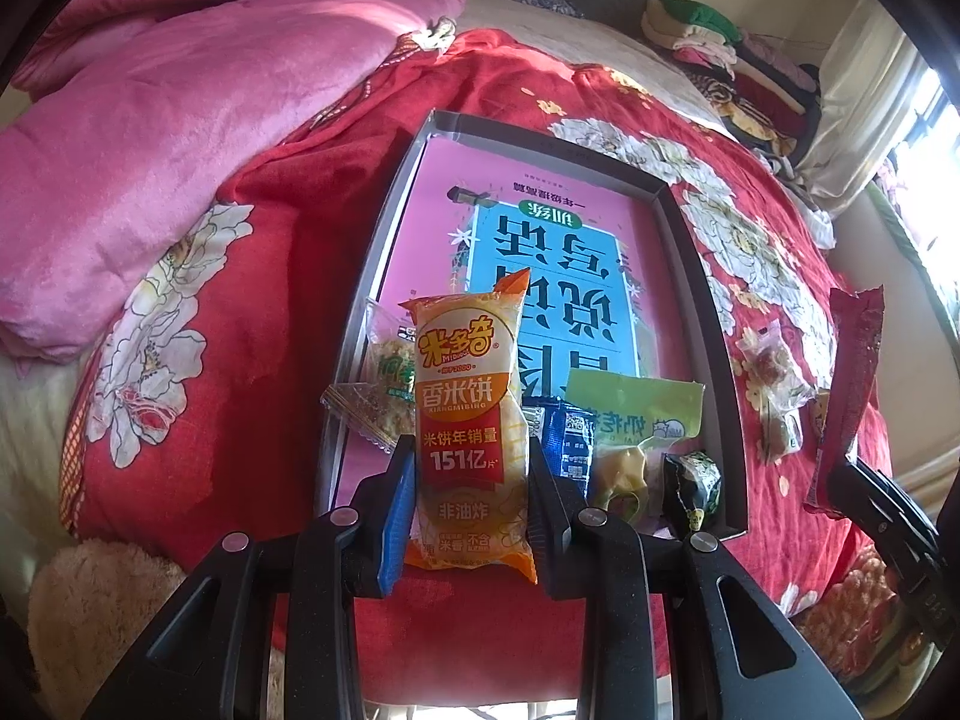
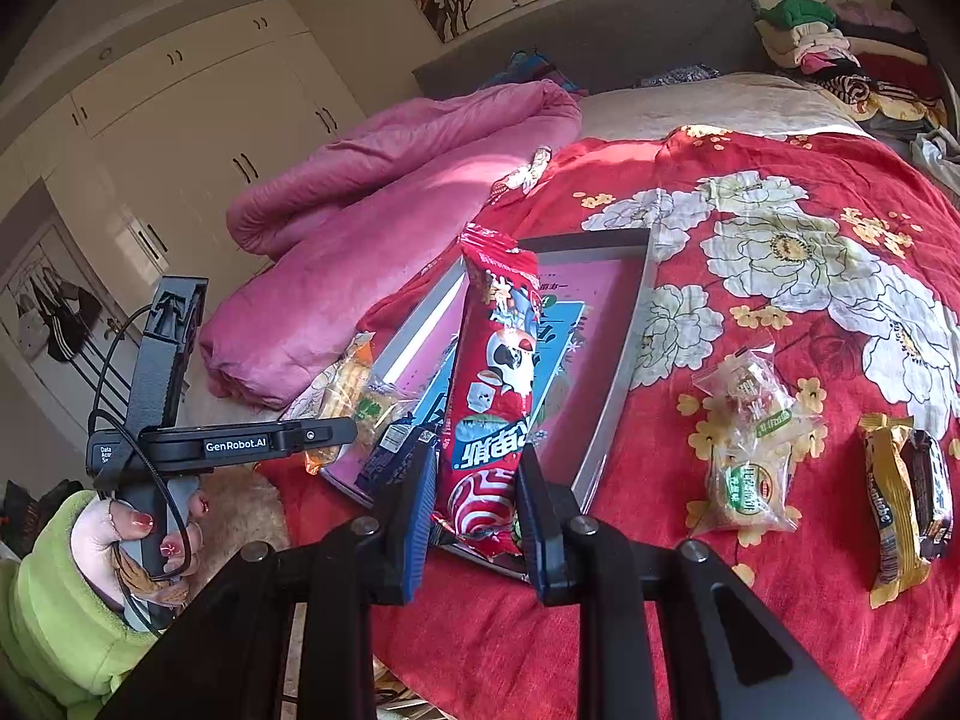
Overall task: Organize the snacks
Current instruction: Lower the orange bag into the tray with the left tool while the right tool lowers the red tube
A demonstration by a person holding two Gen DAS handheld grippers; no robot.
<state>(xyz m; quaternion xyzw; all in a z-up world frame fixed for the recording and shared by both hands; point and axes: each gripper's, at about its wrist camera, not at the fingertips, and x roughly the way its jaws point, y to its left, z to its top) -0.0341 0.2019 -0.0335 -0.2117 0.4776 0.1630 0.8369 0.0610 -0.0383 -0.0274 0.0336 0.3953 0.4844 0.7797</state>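
My left gripper (image 1: 471,480) is shut on an orange-and-yellow rice cracker packet (image 1: 468,420), held upright over the near end of a grey shallow box (image 1: 696,276) lined with a pink and blue book cover. In the box lie a clear cracker packet (image 1: 384,384), a blue packet (image 1: 567,438), a green packet (image 1: 636,414) and a dark small packet (image 1: 696,480). My right gripper (image 2: 477,492) is shut on a long red snack packet (image 2: 495,378), held upright above the box's (image 2: 624,348) near edge. The left gripper body (image 2: 240,444) shows at left in the right wrist view.
The box sits on a red floral bedspread (image 2: 780,252). Loose snacks lie right of the box: clear packets (image 2: 750,444) and a yellow-and-brown bar (image 2: 906,498). A rolled pink quilt (image 1: 180,120) lies to the left. Folded clothes (image 1: 720,42) pile at the far right.
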